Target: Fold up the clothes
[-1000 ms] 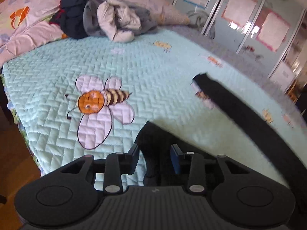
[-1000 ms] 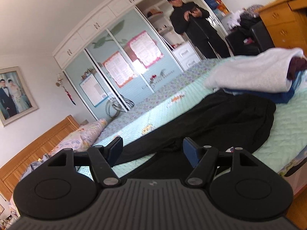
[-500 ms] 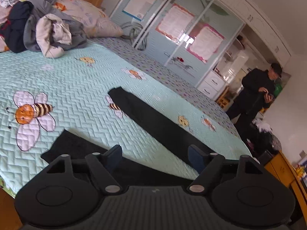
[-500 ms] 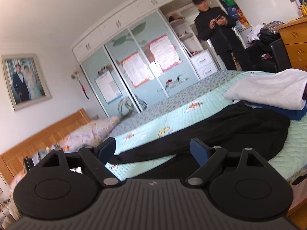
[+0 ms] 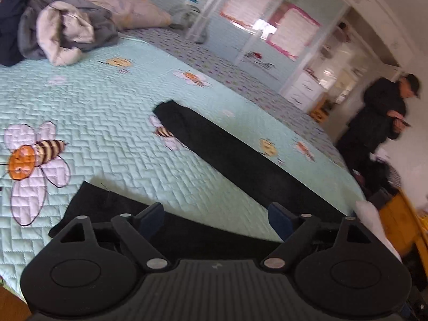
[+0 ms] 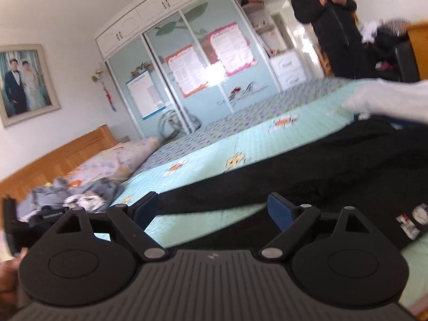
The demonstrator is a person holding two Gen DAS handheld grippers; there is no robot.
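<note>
While the trousers (image 5: 235, 157) lie spread for folding:
Left gripper (image 5: 214, 219): I'm opening it, nothing clamped.
Right gripper (image 6: 211, 208): opening too, empty above them.

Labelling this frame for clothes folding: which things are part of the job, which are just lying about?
Job: black trousers, left gripper and right gripper, both opening, nothing between.
Lying about: clothes heap, pillow, white garment, person, framed photo.

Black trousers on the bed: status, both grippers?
Left gripper and right gripper opening, nothing between the fingers. Black fabric trousers spread flat on the mint quilted bedspread, legs apart. Nothing in the way.
</note>
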